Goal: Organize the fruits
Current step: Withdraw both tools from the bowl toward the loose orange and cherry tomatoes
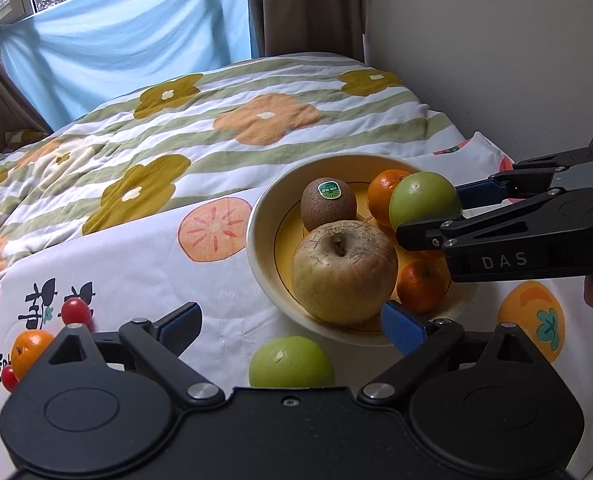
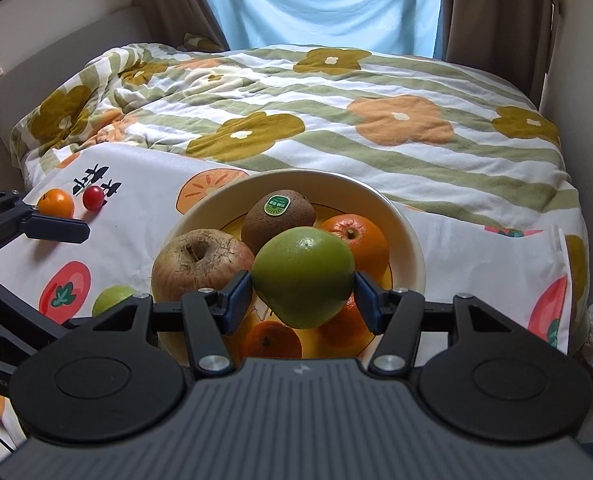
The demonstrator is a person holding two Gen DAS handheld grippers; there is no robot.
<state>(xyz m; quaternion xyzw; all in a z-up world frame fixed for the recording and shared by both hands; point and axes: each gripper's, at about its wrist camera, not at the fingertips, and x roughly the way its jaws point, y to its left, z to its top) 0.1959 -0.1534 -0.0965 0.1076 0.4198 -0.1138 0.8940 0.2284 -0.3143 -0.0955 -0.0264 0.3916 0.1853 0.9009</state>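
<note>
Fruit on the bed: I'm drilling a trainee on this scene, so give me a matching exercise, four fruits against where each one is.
Things:
1. kiwi
2. green apple
3. cherry tomato
4. second green apple

Places:
A. on the cloth, close in front of the open left gripper
B. between the pads of the right gripper, above the bowl
C. in the bowl, sticker up
D. on the cloth beside a small orange

Pairs: 1-C, 2-B, 3-D, 4-A

Flower-striped quilt (image 2: 336, 120), persimmon-print cloth (image 1: 144, 264), pale blue sheet (image 1: 128, 40) across window, brown curtains (image 2: 492, 8)
</note>
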